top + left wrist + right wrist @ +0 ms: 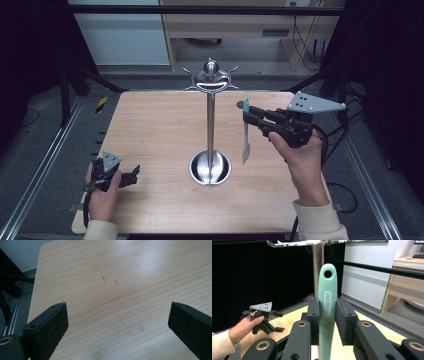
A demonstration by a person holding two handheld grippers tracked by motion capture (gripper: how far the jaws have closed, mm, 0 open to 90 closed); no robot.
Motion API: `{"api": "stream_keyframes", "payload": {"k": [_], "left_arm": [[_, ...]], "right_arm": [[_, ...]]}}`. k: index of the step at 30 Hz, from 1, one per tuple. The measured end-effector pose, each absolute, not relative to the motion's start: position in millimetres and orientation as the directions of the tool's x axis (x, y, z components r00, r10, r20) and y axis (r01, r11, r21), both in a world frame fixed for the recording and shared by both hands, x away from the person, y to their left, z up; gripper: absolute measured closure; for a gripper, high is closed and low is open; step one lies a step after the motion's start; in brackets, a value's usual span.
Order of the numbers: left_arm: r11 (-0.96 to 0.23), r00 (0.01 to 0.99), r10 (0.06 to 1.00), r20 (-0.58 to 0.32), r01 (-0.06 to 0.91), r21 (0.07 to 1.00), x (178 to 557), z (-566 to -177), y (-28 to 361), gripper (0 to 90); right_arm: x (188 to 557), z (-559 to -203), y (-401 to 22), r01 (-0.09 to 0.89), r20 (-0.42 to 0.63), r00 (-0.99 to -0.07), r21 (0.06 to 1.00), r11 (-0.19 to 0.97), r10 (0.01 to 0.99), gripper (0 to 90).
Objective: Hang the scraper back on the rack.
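A tall metal stand (210,125) rises from a round base (210,168) in the middle of the wooden table (150,125), with curved hooks (210,80) at its top. To its right, my right gripper (248,114) is shut on the mint-green handle of a utensil (245,132), whose pale blade hangs down above the table. In the right gripper view the handle (327,302) stands upright between the pads (313,317), its hanging hole at the top, just below the hooks (297,242). My left gripper (134,175) rests low at the table's front left, open (117,315) over bare wood.
Aluminium rails (45,165) run along both sides of the table. A black frame bar (200,10) crosses the back, with a wooden desk (235,25) behind it. The other hand and its gripper (262,315) appear far left in the right gripper view.
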State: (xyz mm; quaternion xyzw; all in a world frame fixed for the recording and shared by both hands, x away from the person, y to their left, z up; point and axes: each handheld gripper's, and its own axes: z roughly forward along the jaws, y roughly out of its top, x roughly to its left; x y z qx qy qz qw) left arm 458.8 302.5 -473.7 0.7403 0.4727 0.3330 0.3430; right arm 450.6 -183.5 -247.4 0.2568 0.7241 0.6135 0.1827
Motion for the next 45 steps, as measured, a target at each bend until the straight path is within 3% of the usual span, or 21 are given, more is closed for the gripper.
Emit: {"api": "stream_keyframes", "payload": {"k": [22, 45], "left_arm": [[-0.325, 0.339, 0.925, 0.171, 0.476, 0.817, 459, -474, 302, 2.6], [-0.326, 0.342, 0.924, 0.168, 0.479, 0.815, 459, -475, 301, 2.6]], "right_arm": [[458, -220, -183, 0.134, 0.032, -0.817, 0.982, 0.135, 0.576, 74.3], [461, -216, -178, 0.140, 0.028, -0.825, 0.978, 0.156, 0.565, 74.3]]}}
